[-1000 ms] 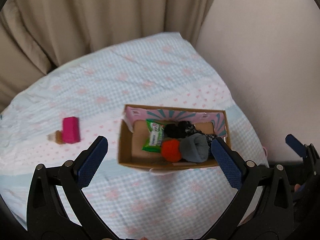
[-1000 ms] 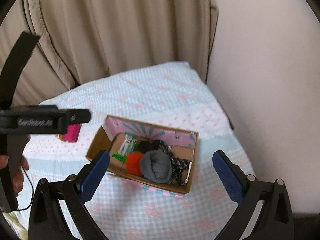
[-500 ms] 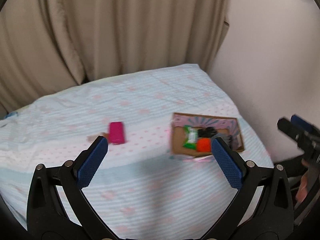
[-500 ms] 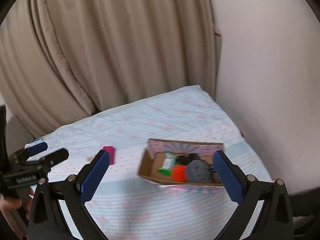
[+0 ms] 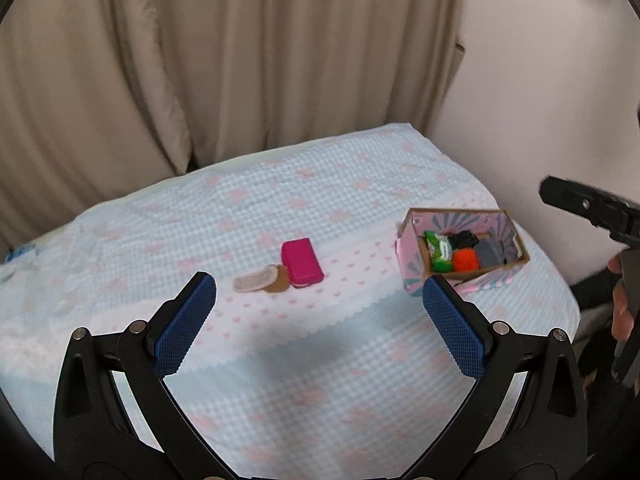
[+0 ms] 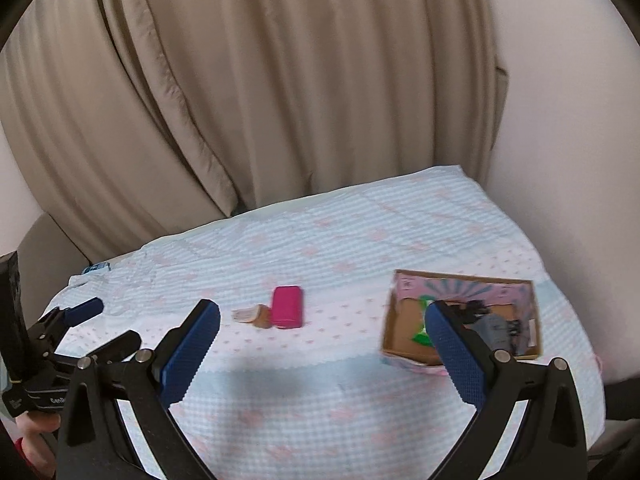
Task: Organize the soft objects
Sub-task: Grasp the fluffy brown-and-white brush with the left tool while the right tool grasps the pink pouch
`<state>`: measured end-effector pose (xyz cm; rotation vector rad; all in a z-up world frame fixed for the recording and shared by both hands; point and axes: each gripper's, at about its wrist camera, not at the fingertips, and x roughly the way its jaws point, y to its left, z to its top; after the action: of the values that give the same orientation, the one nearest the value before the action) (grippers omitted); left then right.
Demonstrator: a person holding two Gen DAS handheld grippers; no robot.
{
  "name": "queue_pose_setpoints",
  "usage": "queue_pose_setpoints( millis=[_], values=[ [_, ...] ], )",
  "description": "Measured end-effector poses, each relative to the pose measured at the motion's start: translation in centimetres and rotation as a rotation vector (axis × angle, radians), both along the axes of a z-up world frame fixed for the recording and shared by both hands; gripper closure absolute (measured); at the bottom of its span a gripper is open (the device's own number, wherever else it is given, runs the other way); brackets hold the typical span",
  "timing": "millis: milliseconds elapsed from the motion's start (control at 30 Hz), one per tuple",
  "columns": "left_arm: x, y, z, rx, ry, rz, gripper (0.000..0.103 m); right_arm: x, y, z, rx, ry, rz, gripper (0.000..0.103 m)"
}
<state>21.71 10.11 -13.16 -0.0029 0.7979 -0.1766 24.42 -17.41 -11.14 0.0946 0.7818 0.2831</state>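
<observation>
A pink-sided cardboard box (image 5: 412,264) (image 6: 520,292) stands at the table's right. It holds an orange pom (image 5: 465,260), a grey sock (image 5: 489,253), a green packet (image 5: 438,246) and a dark item. A magenta pouch (image 5: 302,262) (image 6: 287,306) lies mid-table beside a small beige and brown piece (image 5: 262,279) (image 6: 253,314). My left gripper (image 5: 318,316) is open and empty, held back above the near part of the table. My right gripper (image 6: 322,328) is open and empty, also held back.
The table has a light blue and pink checked cloth (image 5: 280,360). A beige curtain (image 5: 200,60) hangs behind and a pale wall (image 6: 568,140) is at the right. A small blue object (image 6: 95,269) lies at the cloth's far left edge.
Both grippers have pulled back and up from the box. The box now looks small and sits to the right; the magenta pouch has come toward the middle of both views.
</observation>
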Motion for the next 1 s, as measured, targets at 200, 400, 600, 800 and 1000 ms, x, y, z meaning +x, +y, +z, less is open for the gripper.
queue_pose_setpoints(
  millis=[200, 400, 600, 800, 1000],
  values=[
    [5.1, 3.2, -5.5, 0.019, 0.021, -0.126, 0.000, 3.3, 5.2, -4.6, -0.033, 0.053, 0.005, 0.001],
    [10.3, 4.8, -12.8, 0.022, 0.069, -0.214, 0.000, 7.7, 7.8, -9.8, -0.023, 0.127, 0.007, 0.001],
    [15.5, 5.3, -21.0, 0.037, 0.163, -0.259, 0.000, 13.8, 10.4, -17.3, 0.001, 0.241, 0.037, 0.001],
    [19.7, 4.0, -28.2, 0.077, 0.196, -0.328, 0.001, 18.8, 12.8, -24.5, 0.002, 0.329, 0.076, 0.001],
    [22.1, 2.4, -32.8, 0.126, 0.202, -0.391, 0.006, 22.9, 15.3, -31.5, 0.014, 0.441, 0.115, 0.001]
  ],
)
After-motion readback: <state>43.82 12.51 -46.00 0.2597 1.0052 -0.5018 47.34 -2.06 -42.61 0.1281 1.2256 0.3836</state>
